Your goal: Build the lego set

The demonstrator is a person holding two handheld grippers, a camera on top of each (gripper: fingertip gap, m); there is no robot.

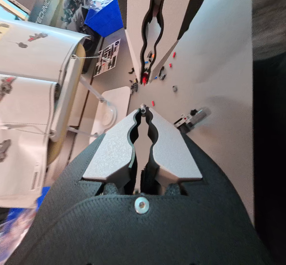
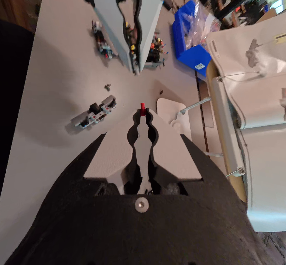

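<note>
Left gripper [image 1: 143,110]: fingers clenched on a small grey connector piece [image 1: 143,106], held at the very tips, its rounded end poking out past them, above the pale table [image 1: 216,72]. Right gripper [image 2: 142,110]: fingers clenched on a red pin [image 2: 142,107], gripped by its lower half, the upper half sticking out beyond the tips.

In the left wrist view, opposite the left gripper: the right gripper [image 1: 145,78] reaching in from the top, the red pin [image 1: 144,77] at its tips. Scattered on the table near those tips: loose small pieces, black, blue, orange and red, among them a red stud piece [image 1: 153,103] just beside the grey connector and a small grey piece [image 1: 174,88] apart to the right. Lower right: a partly built grey assembly [image 1: 191,118], blurred. Left side: an open instruction booklet [image 1: 31,72] on a clear stand, a sticker sheet [image 1: 108,58] lying flat, the set's box [image 1: 51,5] and a blue bin [image 1: 105,19] with clear bags.

In the right wrist view: the same grey assembly [image 2: 94,113] lying flat on the table, left of the right gripper, with black and red details. Farther off, a lone grey bush [image 2: 108,86]. Top of the view: the left gripper [image 2: 136,70] pointing in, blurred, with a larger built section [image 2: 102,42] to its left and a heap of mixed pieces [image 2: 156,48] to its right. Right side: the blue bin [image 2: 190,52] with bags, and the booklet [image 2: 255,103] on its stand.
</note>
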